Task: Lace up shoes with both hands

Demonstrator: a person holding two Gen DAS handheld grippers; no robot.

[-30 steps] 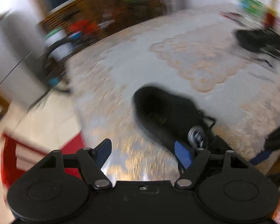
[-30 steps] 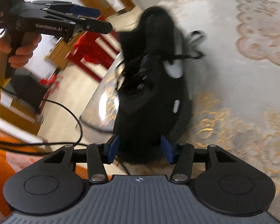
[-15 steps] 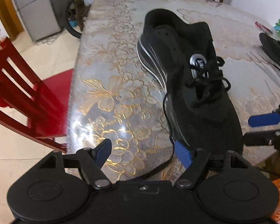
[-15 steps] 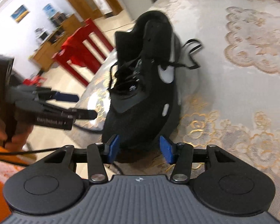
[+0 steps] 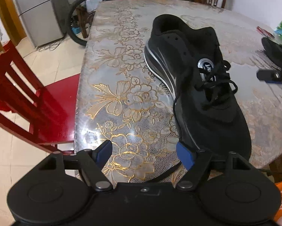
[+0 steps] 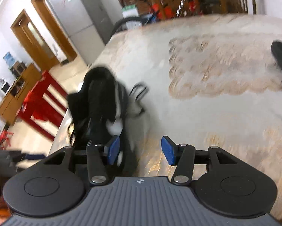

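Right tongs (image 6: 140, 148) just swung wide of the black shoe (image 5: 199, 86), now at their 10 o'clock on the table (image 5: 110, 79). Left tongs (image 5: 143, 155) gape too, both empty; laces (image 5: 216, 81) sit loosely tangled, nobody's gripping them.

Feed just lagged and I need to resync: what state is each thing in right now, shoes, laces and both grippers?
Black shoe: upright on the table, toe toward the camera.
Laces: loose, untied, one end trailing off the left side.
Second shoe: at the far right table edge, untouched.
Left gripper: open, empty.
Right gripper: open, empty.

Red chair (image 5: 28, 101), grey fridge (image 5: 43, 9)
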